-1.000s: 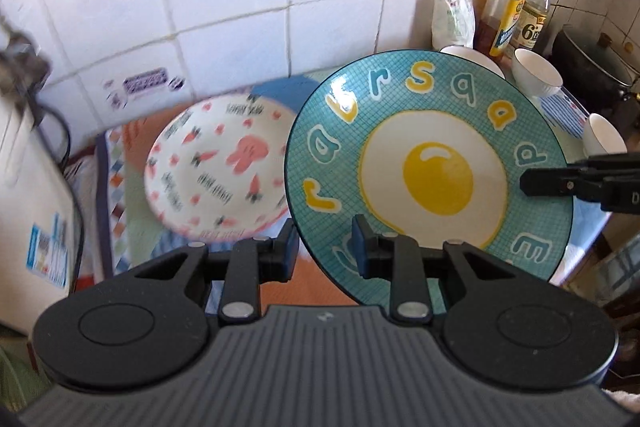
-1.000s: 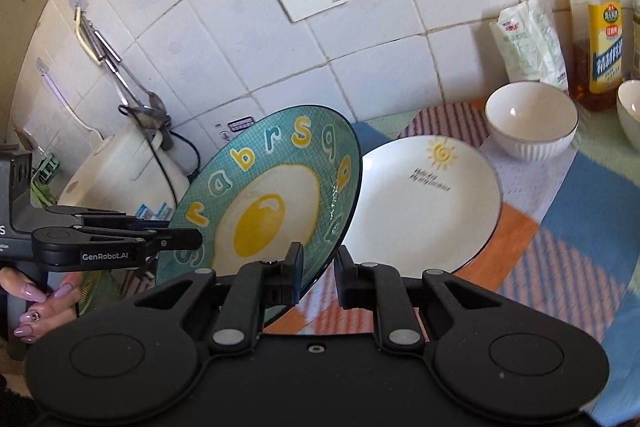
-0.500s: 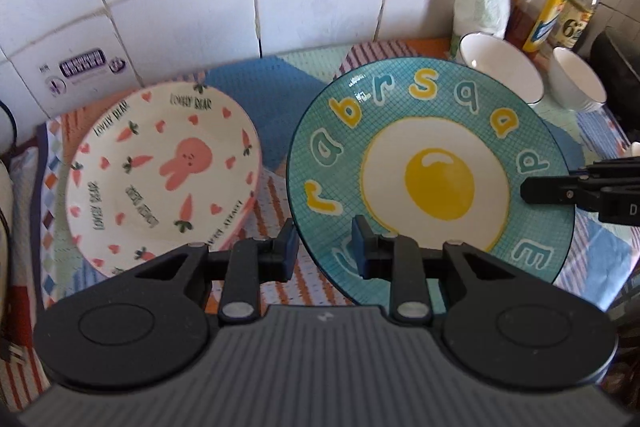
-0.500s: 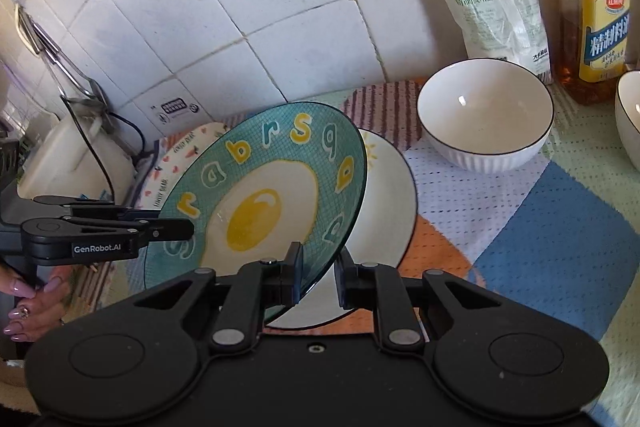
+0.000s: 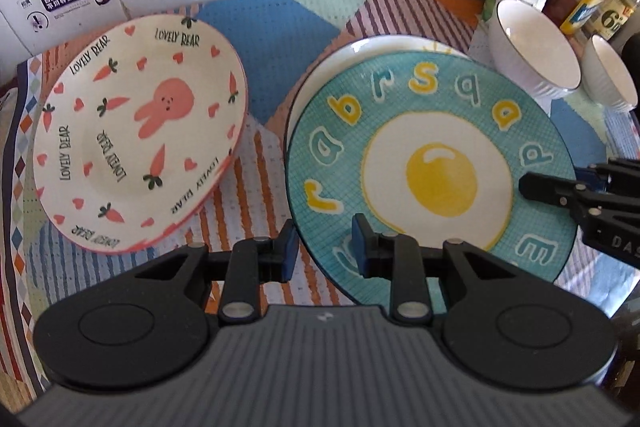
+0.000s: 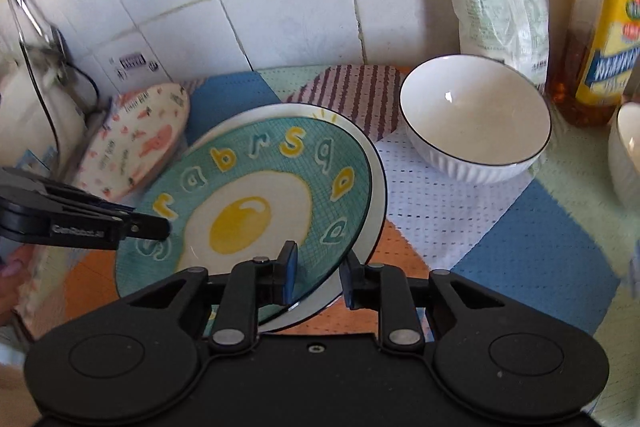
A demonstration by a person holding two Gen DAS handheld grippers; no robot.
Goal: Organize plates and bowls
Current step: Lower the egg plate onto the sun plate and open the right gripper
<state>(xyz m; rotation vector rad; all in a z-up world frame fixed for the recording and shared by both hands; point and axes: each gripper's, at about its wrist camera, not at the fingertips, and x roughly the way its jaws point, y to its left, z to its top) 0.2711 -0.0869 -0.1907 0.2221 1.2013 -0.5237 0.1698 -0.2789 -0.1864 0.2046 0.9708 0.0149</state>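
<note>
The left gripper's (image 5: 324, 247) blue-padded fingers (image 5: 289, 251) straddle the near rim of the round teal ceramic plate with a fried-egg picture and coloured letters (image 5: 432, 171), low in the left wrist view; whether the pads press the rim I cannot tell. In the right wrist view the right gripper (image 6: 318, 273) has that same rim between its fingers (image 6: 288, 269), its jaws are opening, and a gap shows at the right pad. The teal plate lies on the white round plate with a dark rim and small sun drawing (image 6: 376, 187), which peeks out along its far and right edges, mid-frame. Both sit on a patchwork mat of blue, orange and striped patches (image 6: 532, 267). Left of them, apart, rests a cream plate with a pink rabbit, carrots and hearts (image 5: 136, 143). Farther right stands a white ribbed bowl with a dark rim (image 6: 476, 123), a second white bowl (image 5: 610, 79) beside it. Against the white tiled wall (image 6: 280, 7), upper right, stand a white plastic bag with green print (image 6: 496, 3) and a yellow-labelled oil bottle (image 6: 608, 39).
</note>
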